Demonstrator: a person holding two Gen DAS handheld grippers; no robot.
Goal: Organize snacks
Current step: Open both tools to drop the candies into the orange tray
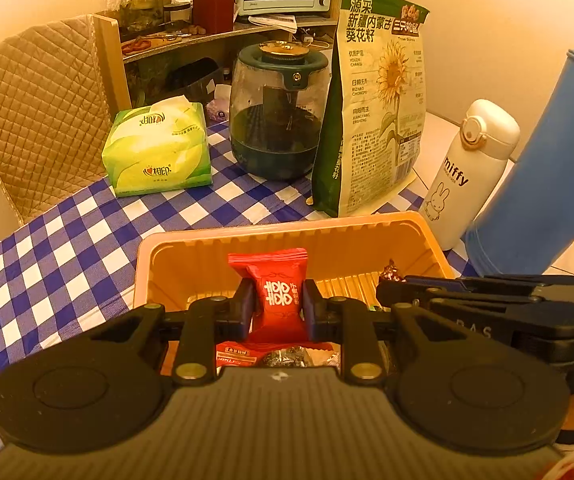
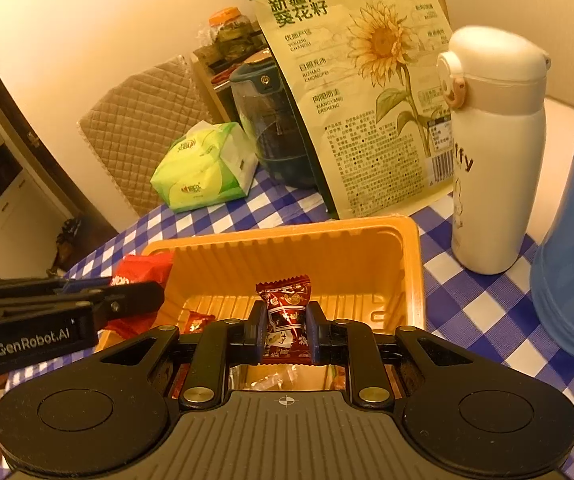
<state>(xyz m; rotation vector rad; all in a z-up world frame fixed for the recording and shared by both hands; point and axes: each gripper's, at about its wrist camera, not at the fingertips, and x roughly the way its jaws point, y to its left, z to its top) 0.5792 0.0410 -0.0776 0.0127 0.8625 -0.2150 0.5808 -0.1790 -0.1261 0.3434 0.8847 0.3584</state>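
Red foil fills the left gripper (image 1: 278, 307): its pads are closed on a red candy (image 1: 277, 292), pinched at the waist and standing upright over the near part of the orange tray (image 1: 247, 236). The right gripper (image 2: 285, 330) is closed the same way on a dark maroon candy (image 2: 287, 312), also above the tray floor. Both claws hang side by side, pointing down into the tray. A few wrapped sweets already lie on the ribbed bottom, one small one (image 2: 199, 322) left of the right claw.

The step looks like dropping both candies in. To do it well, I would lower each until the wrapper nearly meets the floor, keep the claws apart so they do not knock, then open fully and lift straight up so the twisted ends do not snag on a pad.

Beyond the tray stand a seed bag (image 1: 379, 112), a white flask (image 1: 471, 172), a tissue pack (image 1: 159, 148) and a dark jar (image 1: 277, 116) on the checked cloth (image 1: 67, 248).
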